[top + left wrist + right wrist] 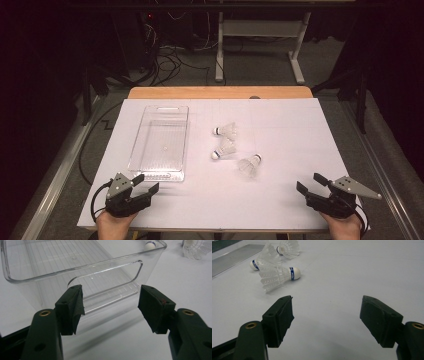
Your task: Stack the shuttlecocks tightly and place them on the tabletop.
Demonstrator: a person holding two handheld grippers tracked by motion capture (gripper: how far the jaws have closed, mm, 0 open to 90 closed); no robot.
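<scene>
A: High view first, biggest things down: white table [280,200], then the clear bin [161,142] left of centre, empty, and three shuttlecocks right of it near the middle of the frame.

B: Grippers?

A: Left gripper [145,184] sits at lower left just below the bin, jaws apart and empty. Right gripper [311,183] at lower right, jaws also spread, holding nothing.

B: Which shuttlecock comes first?

A: Likely the near shuttle [249,164], lowest of the three; in the right gripper view it lies at upper left [277,275], cork pointing right. The other two, middle [223,149] and far [226,130], lie above it.

B: How will it handle?

A: Very light, and the feather skirt looks thin and crushable. I'd pinch the cork, by the blue band, gently; it may roll or skid when touched.
</scene>
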